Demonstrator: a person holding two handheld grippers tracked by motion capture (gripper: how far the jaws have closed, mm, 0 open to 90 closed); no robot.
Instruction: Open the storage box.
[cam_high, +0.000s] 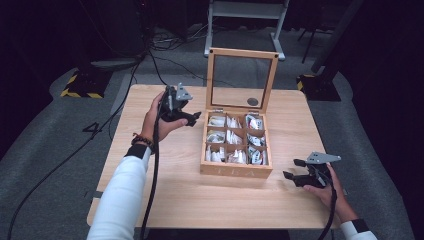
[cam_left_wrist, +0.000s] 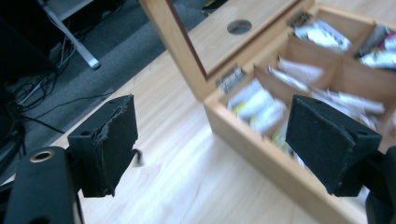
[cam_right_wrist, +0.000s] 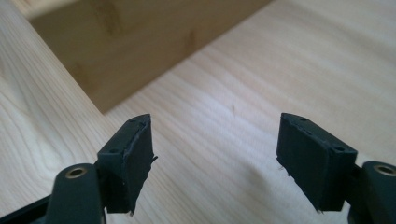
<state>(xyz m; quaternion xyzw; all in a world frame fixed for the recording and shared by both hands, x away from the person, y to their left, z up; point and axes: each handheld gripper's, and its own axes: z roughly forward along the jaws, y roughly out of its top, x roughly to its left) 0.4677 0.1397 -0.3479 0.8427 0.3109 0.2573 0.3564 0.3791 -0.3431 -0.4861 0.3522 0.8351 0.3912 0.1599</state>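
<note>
Between the jaws of my left gripper (cam_high: 194, 118) nothing is held; they stand spread apart, just beside the back left corner of the wooden box (cam_high: 236, 171), above the desk (cam_high: 165, 170). On my right side, the jaws of my right gripper (cam_high: 294, 169) are also spread wide with nothing between them, low over the desk and near the front right corner of the box, not touching it. Between both hands, the box sits on the middle of the desk with its glass lid (cam_high: 242, 80) raised upright at the back. Its compartments are filled with small paper packets (cam_high: 227, 137), white with some green and yellow. A cable (cam_high: 156, 165) hangs from my left gripper along my white sleeve (cam_high: 122, 195).
</note>
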